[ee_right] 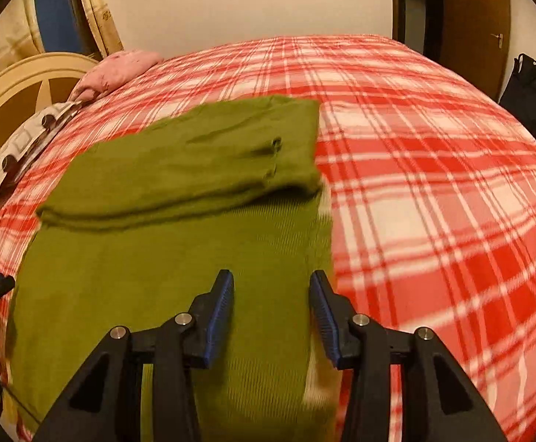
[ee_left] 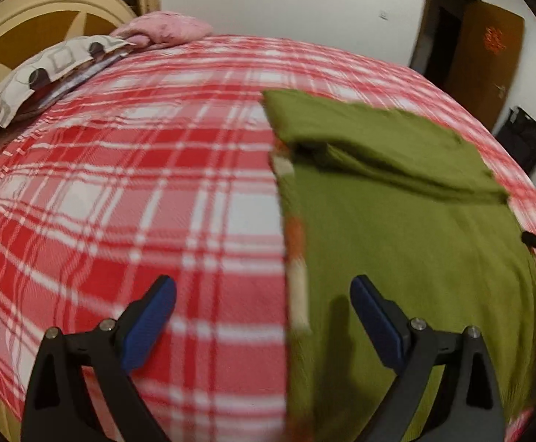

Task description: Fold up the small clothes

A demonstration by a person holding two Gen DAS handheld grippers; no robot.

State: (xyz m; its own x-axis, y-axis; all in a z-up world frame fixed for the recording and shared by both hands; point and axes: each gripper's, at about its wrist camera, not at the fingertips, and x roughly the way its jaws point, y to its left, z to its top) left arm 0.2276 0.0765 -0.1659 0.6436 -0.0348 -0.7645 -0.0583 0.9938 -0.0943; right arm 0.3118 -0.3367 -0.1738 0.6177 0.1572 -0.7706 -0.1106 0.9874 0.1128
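Hovering over green garment (ee_right: 164, 265), unclamped

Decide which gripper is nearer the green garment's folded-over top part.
Right. The right gripper hovers over the green garment, just below its folded-over part; the left gripper straddles the garment's side edge, farther away.

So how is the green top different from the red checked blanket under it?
The green top is one plain colour; the red checked blanket has red and white squares. The top is small and covers only part of the bed; the blanket spreads across all of it. The top has its far part folded back over itself; the blanket lies in a single flat layer. Both are soft cloth, lying flat, and neither is being held by a gripper.
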